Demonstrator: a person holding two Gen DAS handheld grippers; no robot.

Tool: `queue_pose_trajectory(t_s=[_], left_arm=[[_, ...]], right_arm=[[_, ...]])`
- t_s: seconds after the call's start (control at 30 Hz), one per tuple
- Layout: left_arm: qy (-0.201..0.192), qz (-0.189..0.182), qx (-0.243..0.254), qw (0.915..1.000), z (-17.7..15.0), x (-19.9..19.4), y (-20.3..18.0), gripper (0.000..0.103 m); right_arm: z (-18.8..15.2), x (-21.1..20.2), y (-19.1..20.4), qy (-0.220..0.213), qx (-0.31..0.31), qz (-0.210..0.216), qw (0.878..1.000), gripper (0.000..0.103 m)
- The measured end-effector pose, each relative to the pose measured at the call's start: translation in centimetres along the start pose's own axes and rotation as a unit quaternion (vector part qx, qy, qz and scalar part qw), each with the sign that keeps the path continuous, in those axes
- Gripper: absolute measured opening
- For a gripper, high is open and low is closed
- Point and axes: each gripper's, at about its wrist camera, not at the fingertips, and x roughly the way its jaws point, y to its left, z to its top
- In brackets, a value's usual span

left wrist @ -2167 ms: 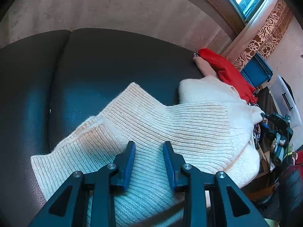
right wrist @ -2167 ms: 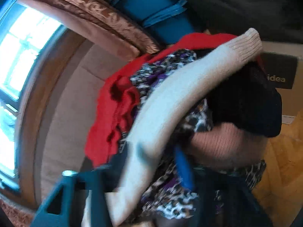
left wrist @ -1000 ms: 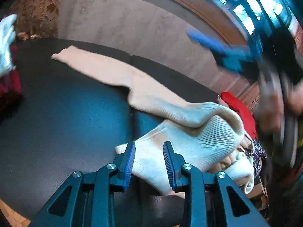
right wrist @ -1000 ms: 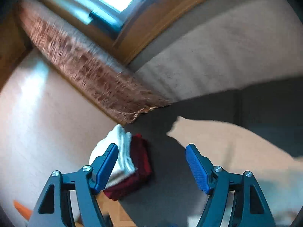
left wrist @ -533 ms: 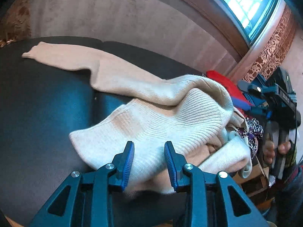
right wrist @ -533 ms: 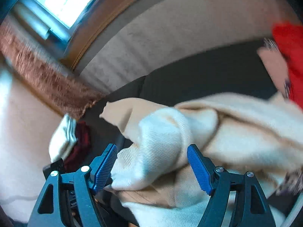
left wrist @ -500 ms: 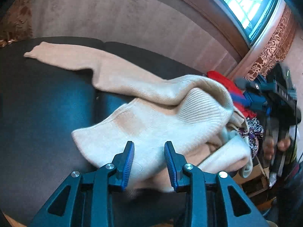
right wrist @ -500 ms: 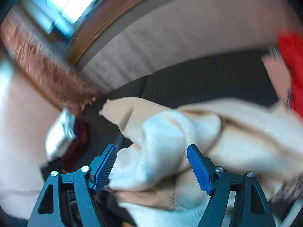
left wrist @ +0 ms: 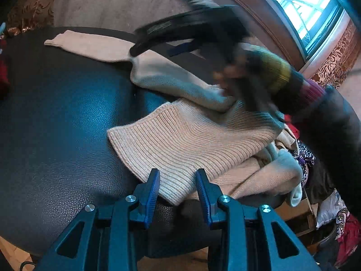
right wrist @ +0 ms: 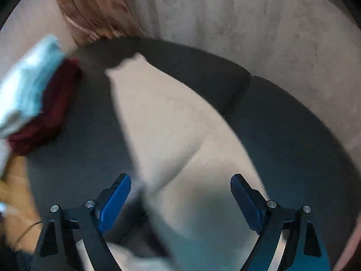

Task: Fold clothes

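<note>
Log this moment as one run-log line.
stage: spreading cream sweater on black sofa | left gripper: open, at ribbed hem | right gripper: open, over sleeve

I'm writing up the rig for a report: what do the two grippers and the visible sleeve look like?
The left gripper and the right gripper look alike: black angular arms with triangular cut-outs, silver screws and ribbed blue finger pads. The sleeve is dark knit with a yellow and a magenta band.

Cream ribbed sweater [left wrist: 185,140] is lying on black leather sofa [left wrist: 56,135]. Blue pads are showing on both black grippers. Yellow-and-magenta striped cuff [left wrist: 291,83] is showing. Dark red garment [right wrist: 47,110] is sitting under pale blue-white one [right wrist: 27,83]. Leopard-print fabric [left wrist: 304,155] is showing beside the sweater.
</note>
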Motion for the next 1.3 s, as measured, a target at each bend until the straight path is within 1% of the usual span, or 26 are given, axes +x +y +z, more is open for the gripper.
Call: queue_pose_trajectory(t_s=[0.07,0.1,0.17,0.2,0.23,0.27,0.3,0.37,0.47,0.5,0.57,0.6,0.67,0.7,0.73,0.77,0.8,0.83,0.87,0.93,1.0,1.1,1.17,1.2,1.27,1.3], left_arm=[[0.003,-0.004,-0.005,1.0,0.0,0.1,0.3,0.033],[0.005,-0.006,-0.008,0.9999,0.0,0.1,0.5,0.033],[0.003,-0.01,-0.012,0.9999,0.0,0.0,0.7,0.033],[0.002,-0.011,-0.014,0.9998,0.1,0.0,0.8,0.033],[0.001,-0.013,-0.017,0.9998,0.1,0.0,0.9,0.033],[0.001,-0.014,-0.018,0.9997,0.1,0.0,1.0,0.034],[0.001,-0.015,-0.02,0.9997,0.2,0.1,1.0,0.034],[0.0,-0.016,-0.023,0.9996,0.2,0.1,1.1,0.034],[-0.002,-0.019,-0.024,0.9995,0.3,-0.2,0.9,0.033],[-0.003,-0.026,-0.02,0.9995,0.4,-0.3,0.6,0.033],[-0.003,-0.039,-0.013,0.9991,0.4,-0.6,0.0,0.033],[-0.004,-0.046,-0.009,0.9989,0.4,-0.8,-0.3,0.033],[-0.004,-0.06,-0.002,0.9982,0.5,-1.1,-1.0,0.034],[-0.004,-0.066,0.003,0.9978,0.5,-1.2,-1.3,0.034],[0.003,-0.073,0.013,0.9973,0.3,-0.6,-2.0,0.033],[0.01,-0.079,0.023,0.9966,0.1,0.0,-2.7,0.034],[0.017,-0.085,0.033,0.9957,0.0,0.5,-3.4,0.034],[0.021,-0.095,0.043,0.9943,-0.1,0.5,-4.2,0.034],[0.025,-0.105,0.054,0.9927,-0.2,0.4,-5.0,0.033],[0.025,-0.13,0.079,0.9879,-0.4,0.5,-6.8,0.034],[0.019,-0.145,0.111,0.983,-0.2,0.3,-8.7,0.035],[0.025,-0.158,0.163,0.9735,0.1,0.6,-11.8,0.04],[0.042,-0.167,0.183,0.968,0.1,1.9,-13.4,0.044],[0.055,-0.165,0.187,0.9668,0.2,2.7,-13.9,0.047],[0.075,-0.16,0.194,0.9651,0.2,4.5,-14.7,0.048],[0.083,-0.156,0.196,0.9646,0.1,5.4,-15.0,0.049]], right_arm=[[0.5,2.8,0.2,0.038,-0.018,-0.023,0.999,0.093],[0.5,3.2,-0.1,0.035,-0.018,-0.026,0.999,0.1],[0.5,2.9,-1.5,0.014,-0.008,-0.034,0.999,0.089],[0.5,2.6,-2.4,0.007,0.0,-0.042,0.999,0.062],[0.4,2.2,-3.5,0.001,0.011,-0.052,0.999,0.038],[0.4,1.7,-5.0,-0.004,0.027,-0.057,0.998,0.026],[0.2,1.4,-6.5,0.0,0.039,-0.071,0.997,0.023],[-0.6,0.9,-10.0,0.015,0.064,-0.112,0.992,0.023],[-3.0,-0.5,-16.8,0.036,0.109,-0.193,0.974,0.023],[-4.2,-1.4,-19.5,0.039,0.135,-0.216,0.966,0.023],[-7.3,-3.9,-25.1,0.038,0.206,-0.261,0.942,0.023],[-9.1,-5.4,-27.8,0.031,0.251,-0.273,0.928,0.023],[-14.0,-9.3,-33.3,0.002,0.365,-0.276,0.889,0.029],[-16.2,-10.8,-35.1,-0.021,0.416,-0.254,0.873,0.035],[-18.5,-12.3,-36.8,-0.045,0.465,-0.228,0.855,0.051],[-21.3,-14.0,-38.2,-0.07,0.509,-0.193,0.836,0.056],[-23.8,-15.6,-39.2,-0.094,0.544,-0.163,0.818,0.058],[-25.7,-17.1,-39.5,-0.116,0.555,-0.144,0.811,0.058],[-26.7,-18.0,-39.0,-0.129,0.553,-0.132,0.812,0.058],[-28.2,-19.9,-37.8,-0.149,0.54,-0.113,0.821,0.066],[-29.5,-21.9,-35.0,-0.165,0.508,-0.088,0.84,0.076],[-31.0,-23.6,-30.3,-0.175,0.452,-0.035,0.874,0.083],[-32.5,-23.8,-26.3,-0.164,0.406,0.024,0.899,0.088],[-33.4,-23.6,-24.7,-0.15,0.395,0.041,0.906,0.09],[-35.3,-23.2,-21.4,-0.122,0.37,0.073,0.918,0.093],[-36.3,-22.7,-20.0,-0.109,0.365,0.088,0.921,0.096]])
